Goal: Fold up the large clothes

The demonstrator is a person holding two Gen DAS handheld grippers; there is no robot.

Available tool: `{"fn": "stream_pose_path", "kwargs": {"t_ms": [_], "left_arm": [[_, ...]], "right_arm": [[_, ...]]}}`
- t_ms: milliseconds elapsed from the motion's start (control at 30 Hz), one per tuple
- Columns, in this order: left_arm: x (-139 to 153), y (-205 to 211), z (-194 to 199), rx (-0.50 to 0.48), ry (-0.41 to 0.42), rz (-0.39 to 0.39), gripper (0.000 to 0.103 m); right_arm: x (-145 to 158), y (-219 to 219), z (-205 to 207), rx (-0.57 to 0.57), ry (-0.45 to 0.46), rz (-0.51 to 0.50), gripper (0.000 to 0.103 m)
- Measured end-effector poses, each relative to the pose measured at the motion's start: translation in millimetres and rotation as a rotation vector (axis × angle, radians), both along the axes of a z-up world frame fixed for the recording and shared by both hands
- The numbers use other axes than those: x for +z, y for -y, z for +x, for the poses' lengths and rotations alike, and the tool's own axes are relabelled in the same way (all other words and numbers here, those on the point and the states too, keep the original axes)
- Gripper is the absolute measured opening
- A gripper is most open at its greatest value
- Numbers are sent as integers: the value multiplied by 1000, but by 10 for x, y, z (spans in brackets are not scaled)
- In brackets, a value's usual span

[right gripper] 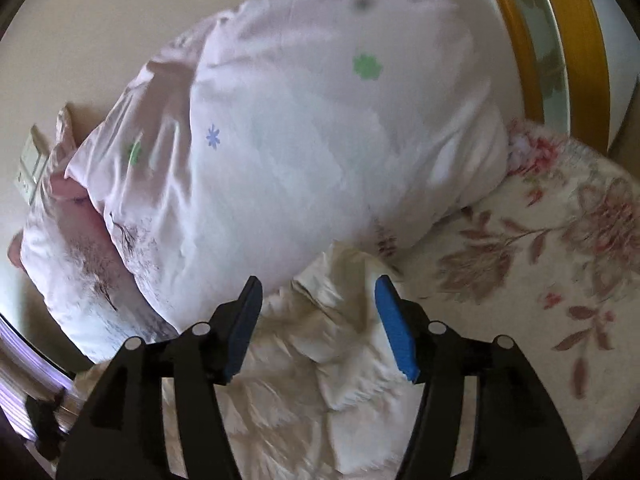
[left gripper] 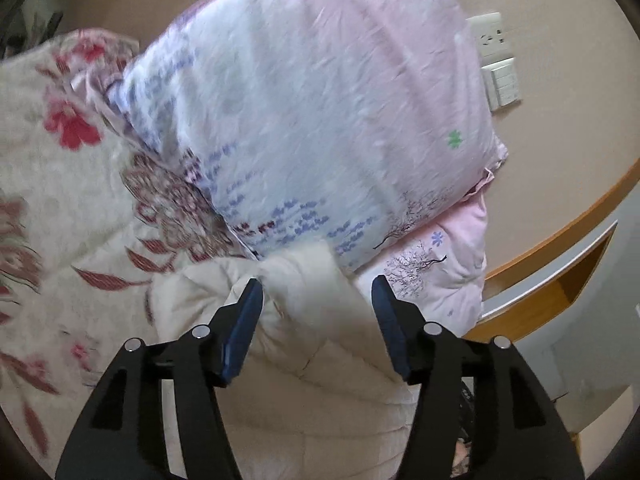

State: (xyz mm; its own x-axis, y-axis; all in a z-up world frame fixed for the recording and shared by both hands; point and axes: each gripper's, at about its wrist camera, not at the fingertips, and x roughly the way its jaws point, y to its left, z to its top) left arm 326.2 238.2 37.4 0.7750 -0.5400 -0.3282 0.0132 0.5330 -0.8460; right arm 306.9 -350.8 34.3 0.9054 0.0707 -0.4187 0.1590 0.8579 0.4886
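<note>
A cream quilted garment point(left gripper: 312, 344) lies bunched on the bed right under both grippers; it also shows in the right wrist view point(right gripper: 320, 344). My left gripper point(left gripper: 318, 292) is open, its blue-padded jaws spread on either side of a raised fold of the cream cloth, not closed on it. My right gripper point(right gripper: 318, 292) is open too, with its jaws apart over a crumpled ridge of the same garment. The rest of the garment is hidden below the grippers.
A pink-and-white flowered pillow point(left gripper: 312, 112) leans on the wall just beyond the garment, also in the right wrist view point(right gripper: 304, 140). A second pillow point(left gripper: 444, 276) lies beneath it. The floral bedsheet point(left gripper: 52, 184) surrounds them. Wall switches point(left gripper: 496, 60) and a wooden headboard point(left gripper: 560, 232) stand alongside.
</note>
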Motion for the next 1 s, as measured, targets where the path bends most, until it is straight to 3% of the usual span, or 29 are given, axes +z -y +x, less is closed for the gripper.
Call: {"fn": "stream_pose_path", "kwargs": {"t_ms": [267, 533, 767, 800, 833, 900, 967, 1000], "left_arm": [[-137, 26, -295, -63, -115, 190, 57], [-441, 200, -371, -125, -190, 195, 55], [-422, 304, -172, -114, -192, 220, 50], [-419, 320, -125, -116, -190, 222, 48], [-415, 339, -91, -120, -189, 226, 42], [-405, 404, -5, -135, -183, 245, 25], [-380, 441, 60, -134, -176, 267, 11], [-363, 445, 83, -128, -169, 271, 10]], "right_arm": [[-263, 146, -352, 40, -144, -80, 59], [-545, 230, -375, 74, -228, -15, 59], [-461, 120, -111, 101, -227, -31, 59], [-459, 100, -57, 105, -232, -36, 52], [-458, 87, -19, 108, -237, -39, 34], [-458, 44, 63, 131, -240, -25, 15], [-358, -9, 59, 136, -188, -22, 11], [-286, -27, 32, 132, -150, -23, 10]]}}
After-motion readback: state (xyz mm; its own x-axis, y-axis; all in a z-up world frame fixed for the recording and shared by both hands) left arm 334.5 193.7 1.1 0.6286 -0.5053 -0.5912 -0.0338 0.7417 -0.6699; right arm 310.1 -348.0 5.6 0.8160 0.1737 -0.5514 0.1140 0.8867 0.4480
